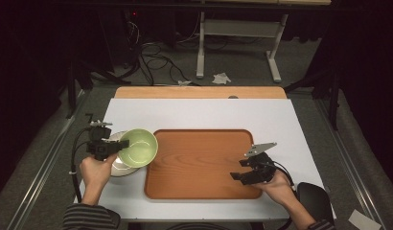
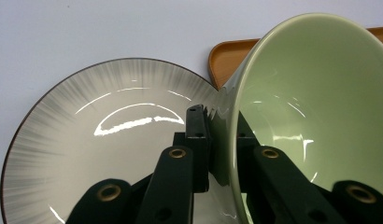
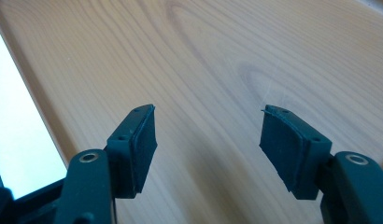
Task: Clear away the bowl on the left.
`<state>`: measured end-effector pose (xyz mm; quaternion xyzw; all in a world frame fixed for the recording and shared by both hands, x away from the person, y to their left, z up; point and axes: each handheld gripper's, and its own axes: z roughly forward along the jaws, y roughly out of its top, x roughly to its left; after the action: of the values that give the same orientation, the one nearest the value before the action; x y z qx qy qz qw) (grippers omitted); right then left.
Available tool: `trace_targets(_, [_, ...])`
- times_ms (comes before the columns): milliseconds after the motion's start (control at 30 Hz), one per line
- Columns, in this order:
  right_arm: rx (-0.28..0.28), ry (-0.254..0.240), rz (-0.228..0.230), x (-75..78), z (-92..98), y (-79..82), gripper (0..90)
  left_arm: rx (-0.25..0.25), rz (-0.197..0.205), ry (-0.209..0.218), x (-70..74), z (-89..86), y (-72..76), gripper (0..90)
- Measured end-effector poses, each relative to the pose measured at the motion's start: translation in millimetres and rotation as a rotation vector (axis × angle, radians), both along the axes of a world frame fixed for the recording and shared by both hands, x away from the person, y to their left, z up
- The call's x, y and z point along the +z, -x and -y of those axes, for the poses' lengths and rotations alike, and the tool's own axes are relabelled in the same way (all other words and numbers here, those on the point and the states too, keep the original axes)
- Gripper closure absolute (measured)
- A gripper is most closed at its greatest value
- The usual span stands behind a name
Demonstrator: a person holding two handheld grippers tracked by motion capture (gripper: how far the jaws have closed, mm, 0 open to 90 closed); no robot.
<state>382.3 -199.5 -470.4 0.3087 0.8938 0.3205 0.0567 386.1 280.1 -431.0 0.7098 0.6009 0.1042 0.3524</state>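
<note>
Nearest to you, your right gripper (image 1: 248, 170) hovered over the wooden tray (image 1: 199, 163) with its fingers (image 3: 140, 140) spread and holding nothing. Further left, your left gripper (image 1: 113, 147) pinched the rim of the green bowl (image 1: 139, 147), tilted on its side above the grey plate (image 2: 87, 140), just beside the tray on the white worktop (image 1: 199, 115). I think such a thin hold on a glazed rim could slip, and the bowl would then knock the plate.

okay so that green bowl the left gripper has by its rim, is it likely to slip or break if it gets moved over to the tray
The green bowl looks glazed and glossy, so it could probably slip, since the left gripper pinches just its rim. It appears ceramic: stiff, likely fragile if dropped. Held tilted over the grey plate, it may swing or knock that plate.
</note>
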Motion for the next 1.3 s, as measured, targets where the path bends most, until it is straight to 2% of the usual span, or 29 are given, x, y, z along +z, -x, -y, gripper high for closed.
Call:
trace_targets(267, [0.000, 0.000, 0.000, 0.0, 0.0, 0.1, 37.8, -0.020, 0.007, 0.012, 3.1, 4.6, 1.0, 83.0])
trace_targets(1300, [0.002, 0.006, 0.003, -0.5, -0.8, 0.2, 37.8, -0.107, 0.018, 0.014, 11.7, 29.9, 0.6, 83.0])
